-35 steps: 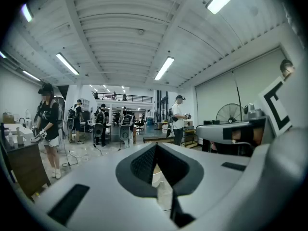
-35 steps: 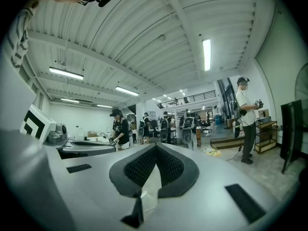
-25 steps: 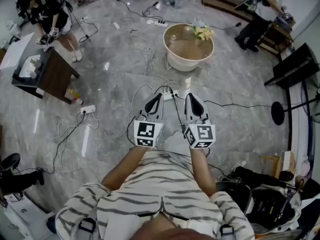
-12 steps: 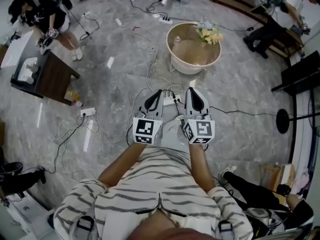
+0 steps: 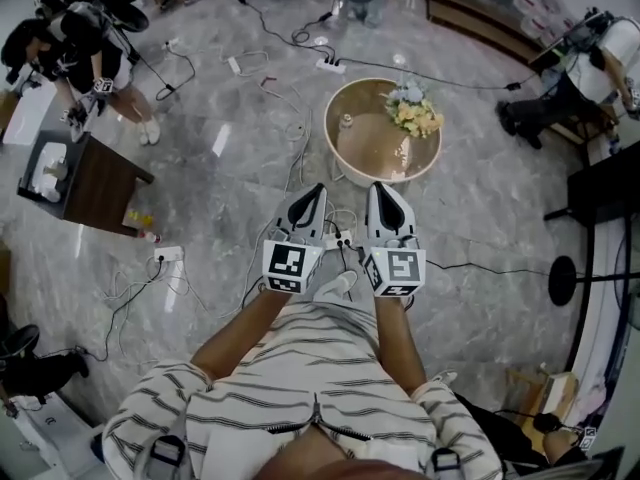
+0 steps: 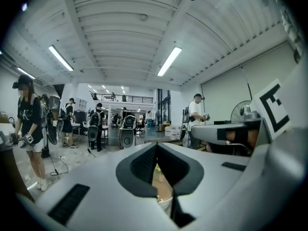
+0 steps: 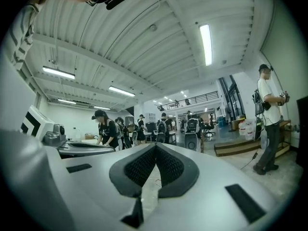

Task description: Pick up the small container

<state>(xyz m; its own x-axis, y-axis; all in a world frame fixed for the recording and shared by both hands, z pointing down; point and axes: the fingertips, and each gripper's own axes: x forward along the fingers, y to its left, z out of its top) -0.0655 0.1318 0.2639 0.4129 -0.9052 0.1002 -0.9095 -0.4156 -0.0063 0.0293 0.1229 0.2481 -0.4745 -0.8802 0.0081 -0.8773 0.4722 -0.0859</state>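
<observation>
A small pale container [image 5: 347,122] stands on the left side of a round wooden table [image 5: 352,173], beside a bunch of yellow and white flowers [image 5: 412,114]. My left gripper [image 5: 319,190] and right gripper [image 5: 374,189] are held side by side at waist height, pointing at the table's near edge and short of it. Both are shut with nothing between the jaws. In the left gripper view the left gripper [image 6: 156,146] has its tips together, and the table shows through the slit below them. The right gripper [image 7: 155,146] looks the same in its own view.
Cables and power strips [image 5: 330,65] trail over the marble floor around the table. A dark side table [image 5: 90,183] stands at the left with a person [image 5: 85,43] beside it. Another person [image 5: 585,73] works at the right, near a dark stand [image 5: 562,278].
The person has walked forward: the round table has come down the head view and now lies just beyond the gripper tips. Both grippers stay shut and side by side.
</observation>
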